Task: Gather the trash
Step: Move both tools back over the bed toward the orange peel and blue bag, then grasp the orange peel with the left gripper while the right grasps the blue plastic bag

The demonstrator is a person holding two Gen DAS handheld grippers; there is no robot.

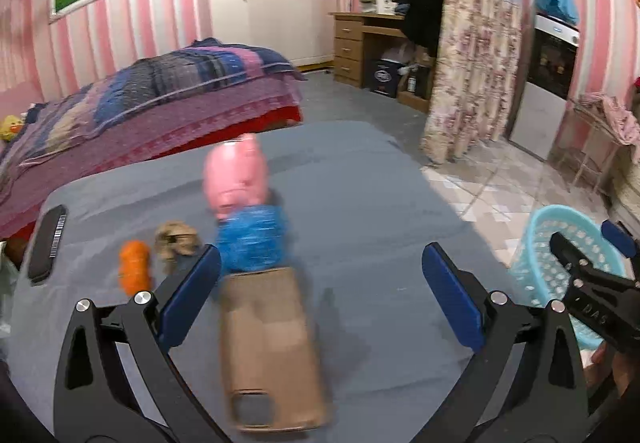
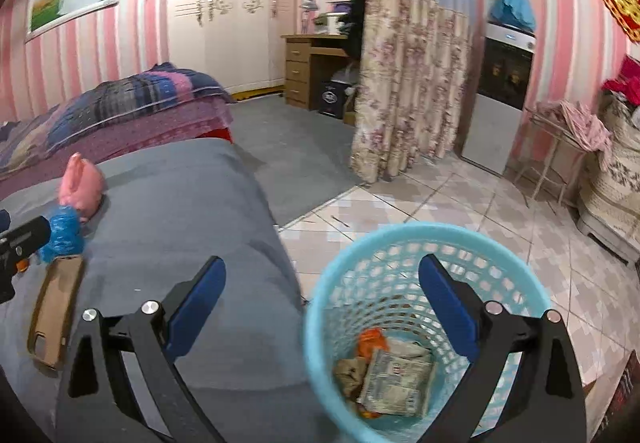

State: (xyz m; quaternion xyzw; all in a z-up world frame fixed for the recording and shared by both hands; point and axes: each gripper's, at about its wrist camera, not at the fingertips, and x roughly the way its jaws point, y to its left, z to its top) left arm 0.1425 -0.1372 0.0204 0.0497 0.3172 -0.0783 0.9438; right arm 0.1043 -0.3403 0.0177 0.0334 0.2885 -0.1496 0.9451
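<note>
My left gripper (image 1: 320, 283) jaws released above the bench (image 1: 360, 203), phone case (image 1: 272, 355) lying between them. Right gripper (image 2: 320, 303) jaws released over the blue basket (image 2: 400, 239); crumpled paper (image 2: 400, 383) sits in its bottom.

Bed (image 1: 152, 99): covered by patterned quilt.
Wardrobe (image 2: 228, 19): doors seen closed.
Desk (image 1: 360, 43): placed beside curtain (image 2: 412, 83).
</note>
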